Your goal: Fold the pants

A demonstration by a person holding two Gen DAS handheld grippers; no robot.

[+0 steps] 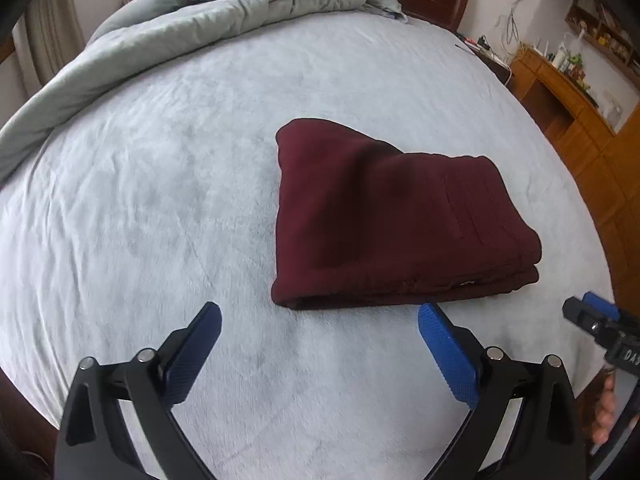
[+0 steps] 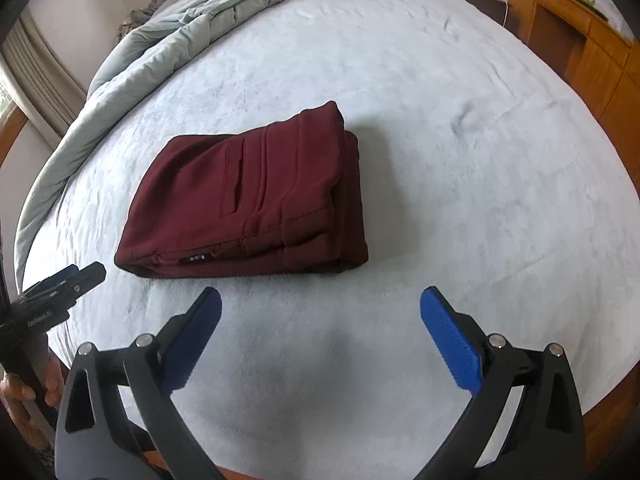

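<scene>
pants (image 1: 384, 216) lie folded on the bed (image 1: 160, 200); my left gripper (image 1: 320, 344) and right gripper (image 2: 320, 332) gape wide, empty. folding looks finished; next, just check.

The folded pants (image 1: 396, 216) lie mid-bed (image 1: 160, 200) — quilt (image 1: 168, 28) bunched behind, cabinets (image 1: 576, 120) off to the right.

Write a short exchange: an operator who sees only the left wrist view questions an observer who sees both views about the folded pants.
Operator: Is the right gripper open? I see only its tip.
Observer: Yes. Its jaws stand wide open above the bed cover, with nothing between them.
Operator: How does the right side of the pants look?
Observer: The right wrist view shows several stacked layers running along that whole side, roughly aligned.
</scene>
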